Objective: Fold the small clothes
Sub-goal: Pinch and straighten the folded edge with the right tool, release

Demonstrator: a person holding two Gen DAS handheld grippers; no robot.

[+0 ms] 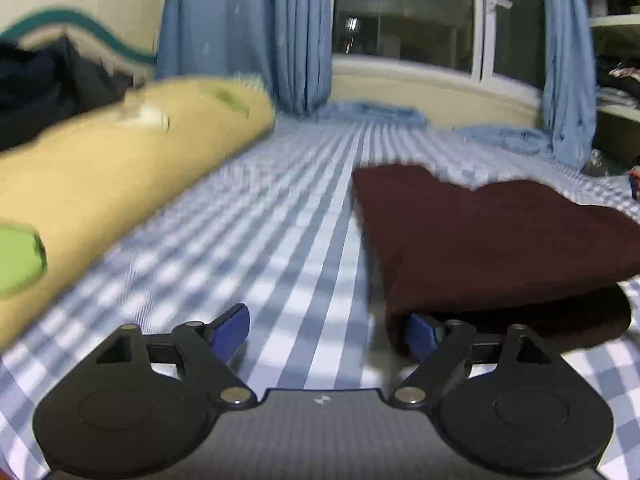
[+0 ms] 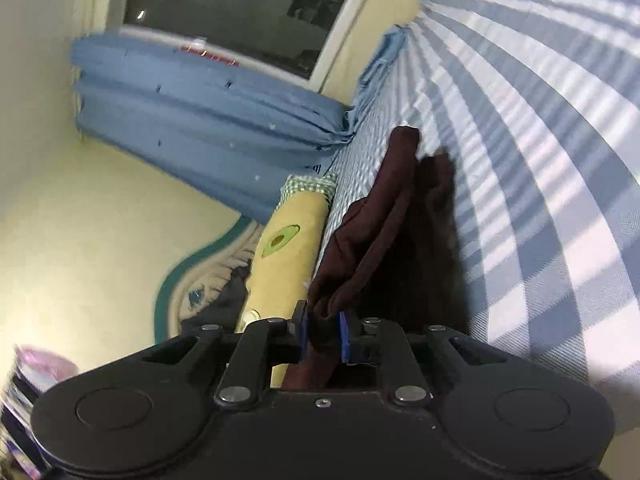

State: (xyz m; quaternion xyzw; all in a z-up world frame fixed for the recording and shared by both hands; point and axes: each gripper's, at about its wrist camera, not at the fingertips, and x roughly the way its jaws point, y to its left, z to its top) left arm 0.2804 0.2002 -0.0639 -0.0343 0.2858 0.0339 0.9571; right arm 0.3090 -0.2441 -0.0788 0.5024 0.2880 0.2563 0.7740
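The right claw (image 2: 324,330) is pinching a bunched edge of the maroon garment (image 2: 384,216), centre frame. The left claw (image 1: 326,330) is gaping wide low over the checked bed sheet (image 1: 280,216), its right finger (image 1: 420,334) sitting under the folded garment's near corner, lower right.

A dark maroon garment (image 1: 500,240) is seen on a bedsheet (image 1: 280,220) checked in blue and white. The fingers (image 1: 230,330) are tipped with blue pads on black arms. Left of the fingers, a tan bolster (image 1: 120,168) with green patches is shown; ahead, plain blue curtains (image 1: 248,32).
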